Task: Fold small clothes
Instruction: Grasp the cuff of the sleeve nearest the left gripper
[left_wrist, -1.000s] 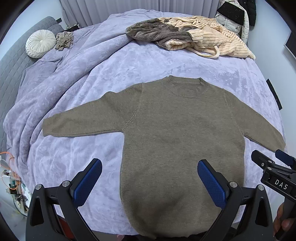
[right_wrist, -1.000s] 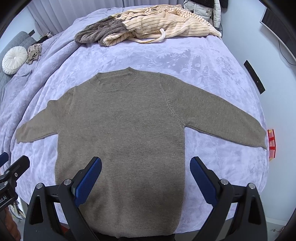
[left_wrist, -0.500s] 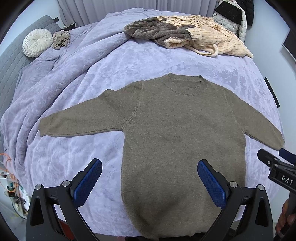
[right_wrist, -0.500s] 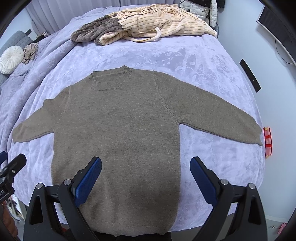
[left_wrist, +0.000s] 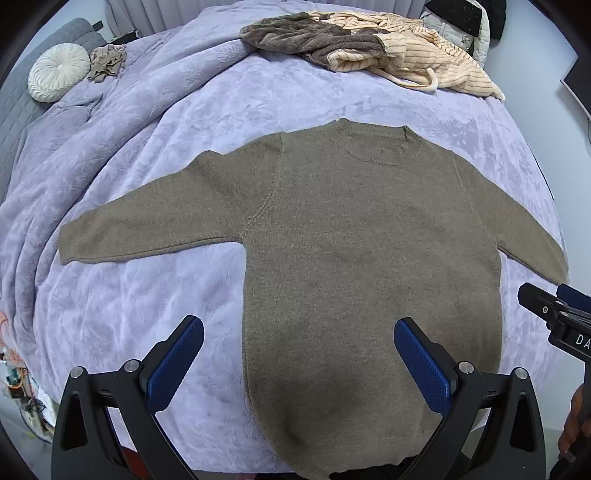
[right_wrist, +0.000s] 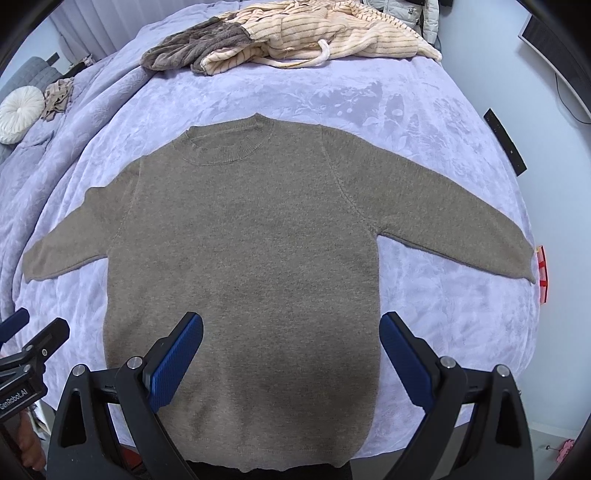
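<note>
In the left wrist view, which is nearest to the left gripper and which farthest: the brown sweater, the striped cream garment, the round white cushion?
1. Brown knitted sweater, flat, straight ahead of the left gripper.
2. Round white pleated cushion, far left.
3. Striped cream garment, far right; too close to the cushion to rank.

The sweater (left_wrist: 369, 258) hem is partly cut off by the lower frame edge and by the gripper bodies in both views. In the left wrist view, the right gripper (left_wrist: 554, 314) is cropped at the right edge; its lettering reads only "DA" and its jaw state cannot be determined. In the right wrist view, the left gripper (right_wrist: 26, 343) is likewise cropped at the left edge. The red object (right_wrist: 542, 273) beyond the bed (right_wrist: 424, 110) edge is too small to identify.
</note>
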